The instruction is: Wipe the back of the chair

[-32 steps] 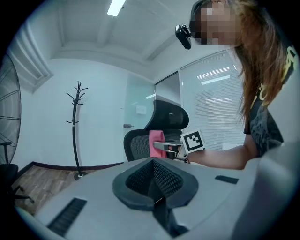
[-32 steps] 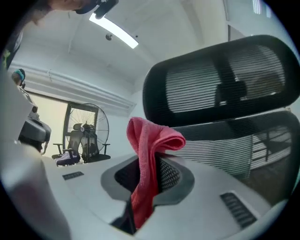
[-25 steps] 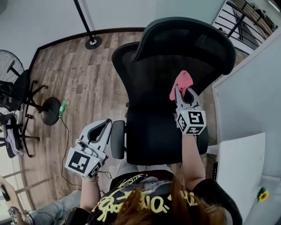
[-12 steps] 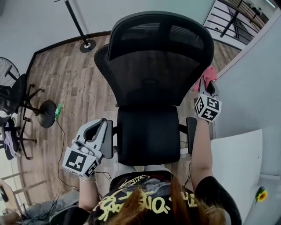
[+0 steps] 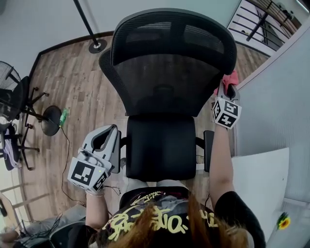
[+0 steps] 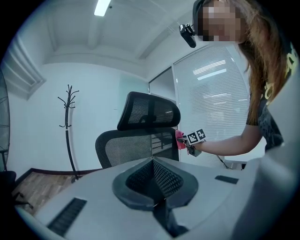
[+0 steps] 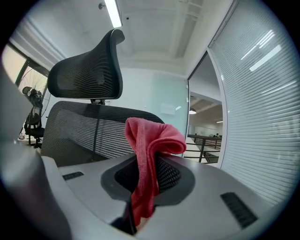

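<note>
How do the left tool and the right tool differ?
The grey left tool is shut on nothing; the grey right tool grips a crumpled pink cloth. The left tool sits low beside the black mesh chair's seat; the right tool is at its backrest edge. Each carries a marker cube.

Wood floor [image 5: 82, 82], white wall [image 5: 43, 24], coat stand [image 6: 68, 126], ceiling strip light [image 7: 113, 13], slatted blinds [image 7: 262, 117].

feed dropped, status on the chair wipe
Right tongs shut on red cloth, at right edge of backrest. Left tongs shut, empty, beside seat. Nothing blocking.
</note>
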Tool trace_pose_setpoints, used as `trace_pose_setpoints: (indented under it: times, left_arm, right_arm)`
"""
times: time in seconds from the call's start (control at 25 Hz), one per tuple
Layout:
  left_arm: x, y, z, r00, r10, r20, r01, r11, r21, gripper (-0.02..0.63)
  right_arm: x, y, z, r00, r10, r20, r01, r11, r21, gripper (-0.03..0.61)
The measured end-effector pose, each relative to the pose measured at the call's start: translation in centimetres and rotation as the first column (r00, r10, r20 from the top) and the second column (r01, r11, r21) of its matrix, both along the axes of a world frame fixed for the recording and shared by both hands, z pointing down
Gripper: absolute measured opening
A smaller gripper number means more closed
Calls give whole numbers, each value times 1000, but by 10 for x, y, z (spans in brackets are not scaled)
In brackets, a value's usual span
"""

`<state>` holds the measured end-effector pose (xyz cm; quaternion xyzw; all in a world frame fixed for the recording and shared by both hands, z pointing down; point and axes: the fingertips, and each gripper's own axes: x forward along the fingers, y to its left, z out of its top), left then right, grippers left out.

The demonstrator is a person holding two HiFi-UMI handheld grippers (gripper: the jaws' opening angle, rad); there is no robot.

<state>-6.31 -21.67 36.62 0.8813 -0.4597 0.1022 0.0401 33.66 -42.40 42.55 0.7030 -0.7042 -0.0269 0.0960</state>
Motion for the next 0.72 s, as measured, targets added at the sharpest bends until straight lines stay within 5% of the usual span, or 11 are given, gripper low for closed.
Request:
trace_pose_setpoints:
  times: [0.28, 0.72]
  left_arm:
    - [-16, -8, 7, 1000, -18, 18, 18, 1000, -15, -6]
    - [-40, -11, 10, 1000, -28, 14, 28, 999, -20, -6]
  right_arm:
    - [-13, -4, 2, 997, 50, 54, -52, 998, 37, 60]
    - [-105, -19, 7, 996, -64, 58, 62, 998, 32, 60]
